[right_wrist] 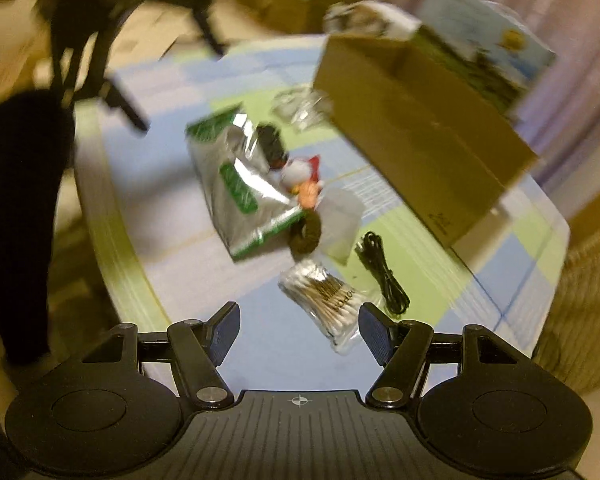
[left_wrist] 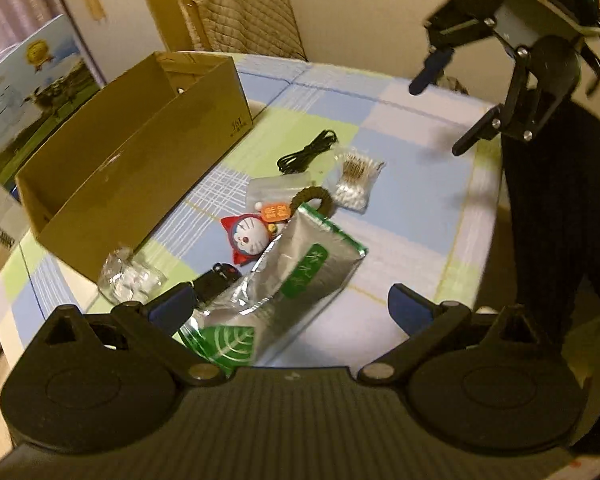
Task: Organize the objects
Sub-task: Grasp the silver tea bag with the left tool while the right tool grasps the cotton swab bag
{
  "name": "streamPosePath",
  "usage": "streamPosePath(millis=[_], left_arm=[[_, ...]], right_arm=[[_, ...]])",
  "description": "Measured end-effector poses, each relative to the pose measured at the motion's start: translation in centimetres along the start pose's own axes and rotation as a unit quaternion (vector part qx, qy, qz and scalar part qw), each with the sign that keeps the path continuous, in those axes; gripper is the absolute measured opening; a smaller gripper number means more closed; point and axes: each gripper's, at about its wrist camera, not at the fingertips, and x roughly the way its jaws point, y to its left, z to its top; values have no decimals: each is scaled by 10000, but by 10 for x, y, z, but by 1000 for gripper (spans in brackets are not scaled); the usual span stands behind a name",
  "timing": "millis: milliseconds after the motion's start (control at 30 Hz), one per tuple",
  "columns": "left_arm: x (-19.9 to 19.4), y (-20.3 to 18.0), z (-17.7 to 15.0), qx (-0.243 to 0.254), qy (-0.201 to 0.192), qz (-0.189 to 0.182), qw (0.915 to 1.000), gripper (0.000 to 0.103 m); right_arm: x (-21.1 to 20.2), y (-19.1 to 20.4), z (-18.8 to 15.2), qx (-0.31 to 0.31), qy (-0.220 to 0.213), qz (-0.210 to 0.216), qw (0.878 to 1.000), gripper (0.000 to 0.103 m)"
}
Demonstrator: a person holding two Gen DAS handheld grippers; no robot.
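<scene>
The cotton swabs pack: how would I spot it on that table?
Start at the big open cardboard box on the checked tablecloth. Beside the coiled black cable lies the cotton swabs pack, the only clear bag full of thin sticks with white tips.

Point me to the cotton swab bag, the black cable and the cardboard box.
cotton swab bag (right_wrist: 327,294), right wrist view, on the middle of the swab bundle.
black cable (left_wrist: 308,152), left wrist view, on the coiled middle.
cardboard box (left_wrist: 140,176), left wrist view, on its near outer wall.
</scene>
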Motion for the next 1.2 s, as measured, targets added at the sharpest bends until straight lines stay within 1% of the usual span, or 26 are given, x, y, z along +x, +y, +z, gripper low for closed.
streamPosePath(millis=[100,200,267,433,500,567,633,700,733,800,833,867,933,967,1033,1100,1200], left_arm=[[16,9,3,211,63,-210,9995,100],[33,17,5,355,180,-351,9986,99],[46,21,4,493,300,-392,9976,95],[74,31,2,727,508,-673,9938,93],[84,34,1,807,571,-797,9919,91],[95,37,1,865,665,-895,9900,88],[105,39,2,919,752,-989,9880,88],[113,40,3,970,858,-1091,9856,83],[118,41,2,968,949,-1143,9841,79],[121,42,2,898,1067,-1189,9831,70],[123,43,0,828,1126,-1220,9826,65],[124,43,-1,766,1161,-1229,9826,64],[123,43,-4,604,1194,-1251,9831,61],[122,43,-6,526,1213,-1209,9838,58],[118,43,-9,318,1245,-1169,9848,56],[115,42,-12,-84,1317,-1136,9847,56],[108,38,-14,-604,1329,-1182,9822,56]], right_arm=[[28,-2,0,-637,264,32,9976,63],[51,-12,-4,-888,406,149,9951,63],[67,-19,-2,-935,438,265,9943,63],[98,-30,2,-1146,526,510,9907,63],[108,-36,4,-1146,583,653,9895,63],[117,-39,9,-1142,637,706,9889,63],[123,-45,13,-1091,670,814,9884,63],[127,-51,16,-958,662,934,9888,63],[128,-54,17,-871,677,983,9890,63],[131,-58,18,-695,720,1055,9894,62],[132,-61,20,-562,763,1109,9893,59],[133,-64,20,-396,805,1167,9891,50],[133,-65,21,-178,882,1170,9891,40],[132,-64,22,-94,925,1147,9890,37],[131,-64,22,190,1016,1079,9888,35],[130,-63,24,526,1115,1071,9866,35],[124,-60,26,956,1127,1296,9805,35]])
